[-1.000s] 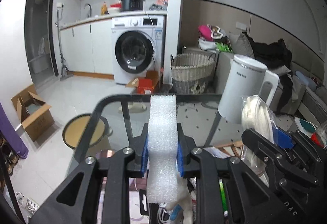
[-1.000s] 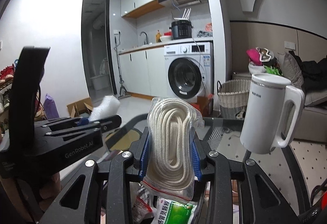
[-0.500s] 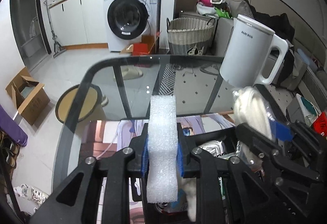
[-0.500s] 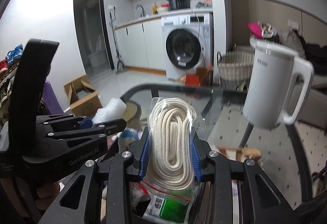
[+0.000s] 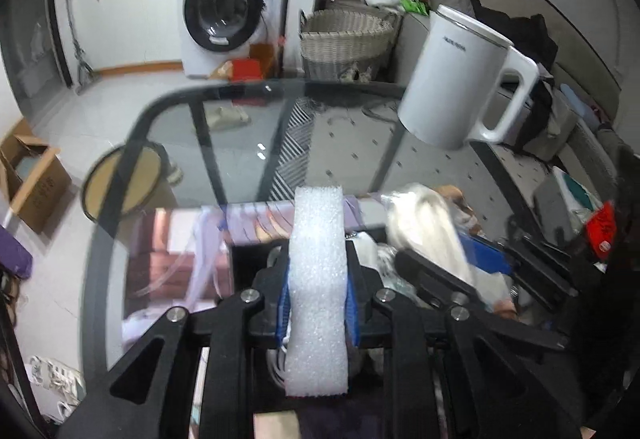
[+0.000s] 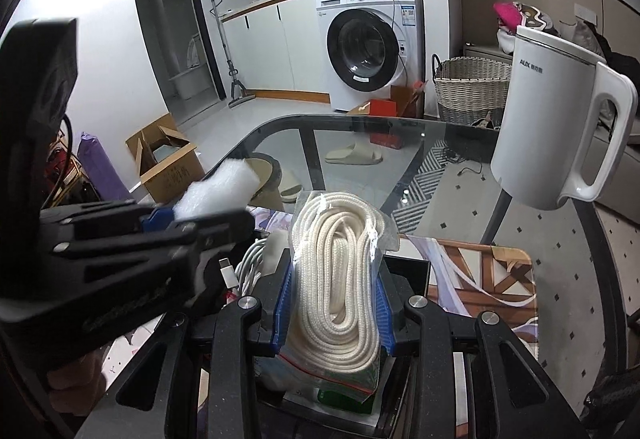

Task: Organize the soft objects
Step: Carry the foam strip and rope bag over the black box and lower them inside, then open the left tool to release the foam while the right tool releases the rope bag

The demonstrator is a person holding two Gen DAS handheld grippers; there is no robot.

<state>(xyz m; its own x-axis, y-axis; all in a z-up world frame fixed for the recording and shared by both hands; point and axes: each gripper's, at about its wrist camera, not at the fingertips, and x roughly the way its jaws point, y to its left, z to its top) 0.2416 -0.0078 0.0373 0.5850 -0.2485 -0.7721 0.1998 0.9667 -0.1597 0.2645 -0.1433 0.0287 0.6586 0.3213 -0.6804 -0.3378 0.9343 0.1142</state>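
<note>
1. The left gripper (image 5: 318, 305) has its blue-padded fingers clamped tight on a white foam strip (image 5: 318, 279), a coarse, bubbly slab with squared ends that stands upright between the pads.
2. The right gripper (image 6: 334, 313) squeezes a bag of rope (image 6: 340, 279): cream braided cord coiled in long loops inside a clear, crinkled zip bag with a red seal line. The pads press both sides of the bag.
3. Both held things hang over a black box (image 6: 408, 271) on a glass table (image 6: 352, 143) with a dark rounded rim; a printed mat (image 6: 480, 279) lies under the box at 3 o'clock.
4. In the box, at 9 o'clock from the rope, sit coiled white cables (image 6: 250, 263) with a plug end; a green packet (image 6: 344, 397) shows below the bag at 6 o'clock.
5. A smooth white kettle (image 6: 556, 119) with a loop handle stands on the glass at 2 o'clock in the right wrist view.
6. Beyond the table: pale tiled floor, a white washing machine (image 6: 370, 43) at 12 o'clock, a woven basket (image 6: 472, 87) beside it, and a cardboard box (image 6: 166, 163) at 10 o'clock.
7. The left gripper's black body fills 9 o'clock in the right wrist view, hiding part of the box.
</note>
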